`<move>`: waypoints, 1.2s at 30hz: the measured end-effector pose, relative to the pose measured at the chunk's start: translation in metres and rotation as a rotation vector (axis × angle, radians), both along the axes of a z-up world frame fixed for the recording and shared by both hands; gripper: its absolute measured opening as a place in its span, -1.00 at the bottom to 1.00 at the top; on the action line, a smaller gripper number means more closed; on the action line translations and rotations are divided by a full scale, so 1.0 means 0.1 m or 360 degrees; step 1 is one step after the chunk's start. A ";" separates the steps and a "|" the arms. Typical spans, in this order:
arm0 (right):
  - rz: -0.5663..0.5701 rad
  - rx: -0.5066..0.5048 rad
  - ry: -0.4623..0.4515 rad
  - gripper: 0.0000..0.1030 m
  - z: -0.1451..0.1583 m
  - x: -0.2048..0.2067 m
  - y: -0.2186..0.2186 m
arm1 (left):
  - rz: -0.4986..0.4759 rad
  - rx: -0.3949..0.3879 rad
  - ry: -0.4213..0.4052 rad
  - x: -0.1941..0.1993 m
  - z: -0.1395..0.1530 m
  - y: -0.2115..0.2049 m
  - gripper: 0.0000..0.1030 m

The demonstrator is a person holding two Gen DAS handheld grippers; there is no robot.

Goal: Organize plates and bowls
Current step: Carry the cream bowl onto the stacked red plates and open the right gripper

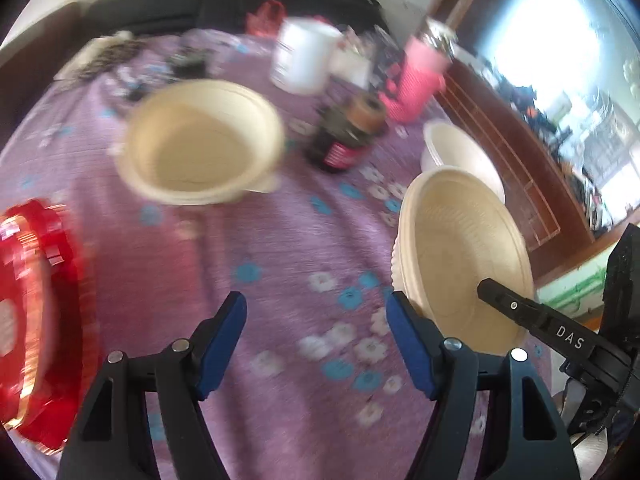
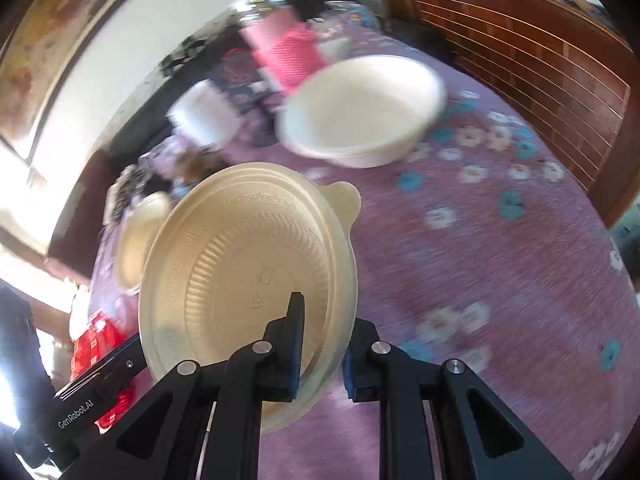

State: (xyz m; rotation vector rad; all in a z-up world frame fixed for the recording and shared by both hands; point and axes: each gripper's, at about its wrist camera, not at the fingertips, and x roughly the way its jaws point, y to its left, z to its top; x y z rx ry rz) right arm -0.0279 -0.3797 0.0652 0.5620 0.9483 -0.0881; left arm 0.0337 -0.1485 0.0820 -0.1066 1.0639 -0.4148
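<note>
right tool (image 2: 320, 344): clamps plate (image 2: 248, 272), "GenRobot.AI" | left tool (image 1: 316, 320): wide, empty

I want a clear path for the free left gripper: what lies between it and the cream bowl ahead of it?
Only bare floral cloth lies between the left gripper and the bowl, in the left wrist view.

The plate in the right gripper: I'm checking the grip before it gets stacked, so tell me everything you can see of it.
The plate is round, cream-coloured and looks like thin moulded plastic, with a ribbed ring around a flat centre, embossed marks and a small tab on its rim. It is empty, lifted off the purple flowered tablecloth and tilted steeply. The right gripper is shut on its near rim, one finger inside and one behind. Nothing else touches it.
</note>
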 end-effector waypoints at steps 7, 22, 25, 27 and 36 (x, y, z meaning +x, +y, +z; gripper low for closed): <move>0.0330 0.0050 -0.0084 -0.67 0.28 0.27 1.10 | 0.0332 0.0008 -0.0111 -0.28 0.39 1.16 0.38; 0.0760 0.0091 0.0115 -0.65 -0.06 0.85 2.86 | 0.0839 0.0013 0.0000 -0.46 0.23 2.98 0.39; 0.0773 0.0061 0.0136 -0.65 -0.08 0.88 2.95 | 0.0854 0.0014 0.0014 -0.45 0.17 3.04 0.41; 0.0803 0.0036 0.0136 -0.62 -0.07 0.89 3.03 | 0.0863 0.0019 0.0020 -0.44 0.15 3.07 0.41; 0.0810 0.0008 0.0033 -0.11 0.14 0.86 3.06 | 0.0926 0.0110 -0.0134 -0.58 0.37 3.23 0.46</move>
